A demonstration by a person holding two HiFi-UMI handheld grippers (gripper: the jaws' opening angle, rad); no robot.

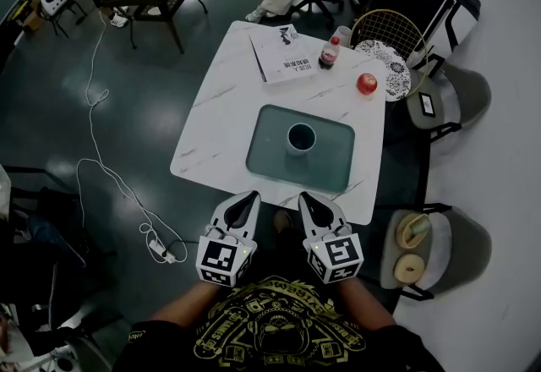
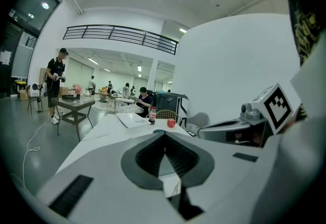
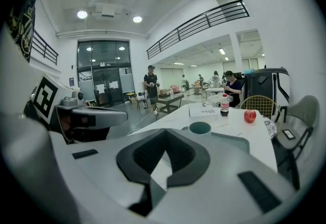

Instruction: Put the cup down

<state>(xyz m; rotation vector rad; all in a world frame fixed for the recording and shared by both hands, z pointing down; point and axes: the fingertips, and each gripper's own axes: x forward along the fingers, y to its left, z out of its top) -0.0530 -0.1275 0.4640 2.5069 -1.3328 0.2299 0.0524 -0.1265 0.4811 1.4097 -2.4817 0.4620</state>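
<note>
Judging the task as good as done, with the cup (image 1: 301, 138) upright on the tray (image 1: 338, 161) toward the near edge of the surface (image 1: 220, 108), touched by nothing. Hovering short of that edge, left hand-held gripper (image 1: 250, 196) and right hand-held gripper (image 1: 306, 198), both closed and empty. Probably nothing left to do.

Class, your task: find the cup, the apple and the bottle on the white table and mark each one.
cup (image 1: 301, 139), head view, on its open mouth, seen from above.
apple (image 1: 367, 84), head view, on the middle of its red skin.
bottle (image 1: 327, 57), head view, on its dark body below the red cap.
</note>
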